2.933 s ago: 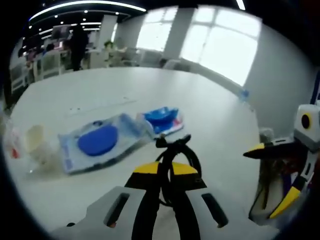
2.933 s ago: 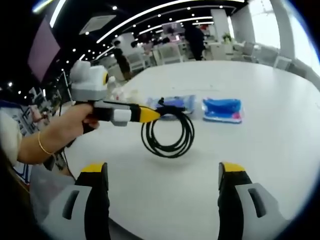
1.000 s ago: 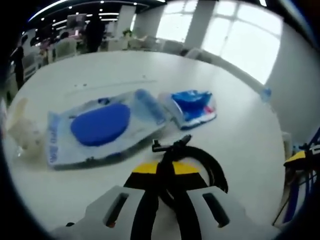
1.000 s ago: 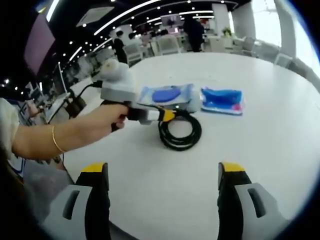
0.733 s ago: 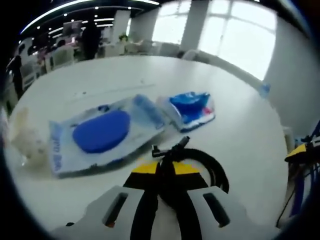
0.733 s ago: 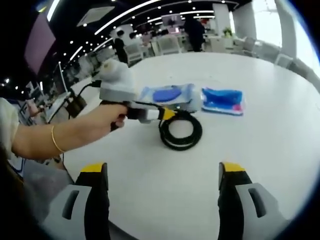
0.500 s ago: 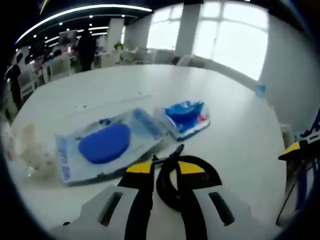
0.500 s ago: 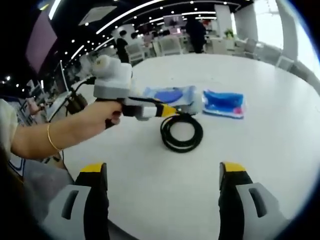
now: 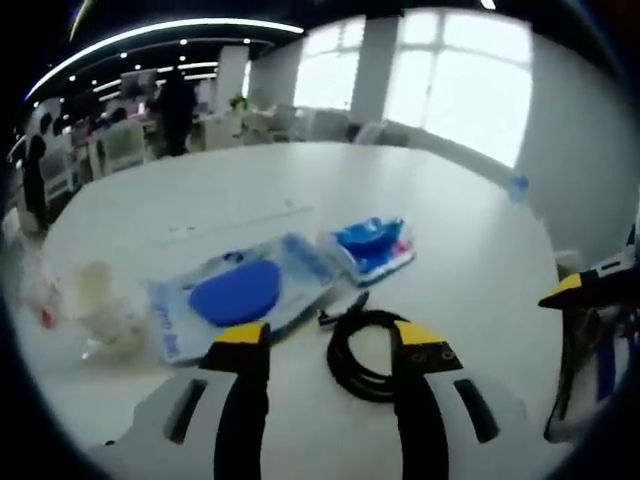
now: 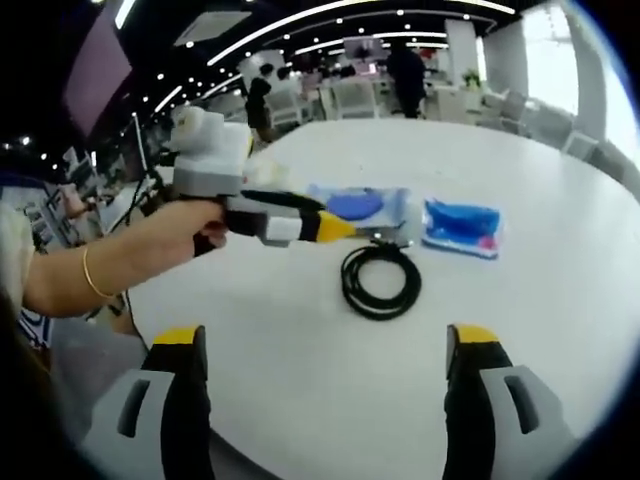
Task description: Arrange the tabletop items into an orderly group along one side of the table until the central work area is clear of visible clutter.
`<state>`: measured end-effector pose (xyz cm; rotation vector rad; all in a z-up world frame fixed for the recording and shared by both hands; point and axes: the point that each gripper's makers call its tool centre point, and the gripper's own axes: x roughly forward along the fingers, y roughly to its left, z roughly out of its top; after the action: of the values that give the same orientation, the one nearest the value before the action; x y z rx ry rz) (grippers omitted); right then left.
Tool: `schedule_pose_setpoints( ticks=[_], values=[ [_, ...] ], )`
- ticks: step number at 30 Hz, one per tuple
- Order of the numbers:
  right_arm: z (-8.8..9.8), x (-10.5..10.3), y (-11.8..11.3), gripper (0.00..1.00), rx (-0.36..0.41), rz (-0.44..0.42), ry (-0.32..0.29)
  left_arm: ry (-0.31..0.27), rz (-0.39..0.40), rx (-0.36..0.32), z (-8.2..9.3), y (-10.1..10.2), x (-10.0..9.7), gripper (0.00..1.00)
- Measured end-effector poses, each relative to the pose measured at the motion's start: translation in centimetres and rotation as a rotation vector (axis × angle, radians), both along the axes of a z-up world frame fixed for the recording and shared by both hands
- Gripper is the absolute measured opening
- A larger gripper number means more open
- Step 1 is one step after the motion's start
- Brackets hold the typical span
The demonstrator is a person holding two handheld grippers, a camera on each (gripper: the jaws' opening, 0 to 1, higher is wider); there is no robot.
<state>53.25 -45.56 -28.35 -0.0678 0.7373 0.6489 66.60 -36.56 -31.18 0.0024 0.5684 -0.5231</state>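
A coiled black cable (image 9: 368, 352) lies flat on the white table (image 9: 470, 250), just beyond and between the tips of my left gripper (image 9: 330, 336), which is open and holds nothing. Past the coil sits a clear packet with a blue disc (image 9: 240, 296), and to its right a blue packet (image 9: 372, 240). In the right gripper view, a hand holds the left gripper (image 10: 340, 231) just left of the cable (image 10: 380, 281), with the clear packet (image 10: 356, 205) and blue packet (image 10: 460, 226) behind. My right gripper (image 10: 326, 336) is open and empty, well short of the cable.
Crumpled clear plastic and a pale cup (image 9: 100, 306) lie at the table's left side. A yellow tip of the right gripper (image 9: 574, 290) enters from the right. Chairs, desks and people stand far behind the table (image 10: 560, 300).
My left gripper has opened and let go of the cable, which now rests on the table beside the packets. It has drawn back a little. The right gripper stays open.
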Motion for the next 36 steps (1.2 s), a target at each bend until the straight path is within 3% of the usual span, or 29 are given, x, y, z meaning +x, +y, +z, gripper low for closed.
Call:
schedule_pose_setpoints(
  ticks=[10, 14, 19, 27, 36],
  values=[
    [0.4, -0.6, 0.6, 0.99, 0.007, 0.016, 0.007, -0.005, 0.001, 0.001, 1.3, 2.3, -1.9, 0.66],
    [0.4, -0.8, 0.6, 0.99, -0.002, 0.018, 0.003, -0.008, 0.010, -0.006, 2.1, 3.4, -3.2, 0.71],
    [0.6, -1.1, 0.5, 1.00, -0.011, 0.016, 0.000, -0.051, 0.006, 0.006, 3.6, 4.2, -4.5, 0.81],
    [1.5, -1.9, 0.6, 1.00, -0.021, 0.031, -0.016, -0.052, 0.000, 0.002, 5.0, 5.8, -7.4, 0.96],
    [2.4, -3.4, 0.7, 1.00, -0.028, 0.051, -0.039, -0.033, 0.018, 0.040, 5.5, 8.4, -10.7, 0.99]
  ],
)
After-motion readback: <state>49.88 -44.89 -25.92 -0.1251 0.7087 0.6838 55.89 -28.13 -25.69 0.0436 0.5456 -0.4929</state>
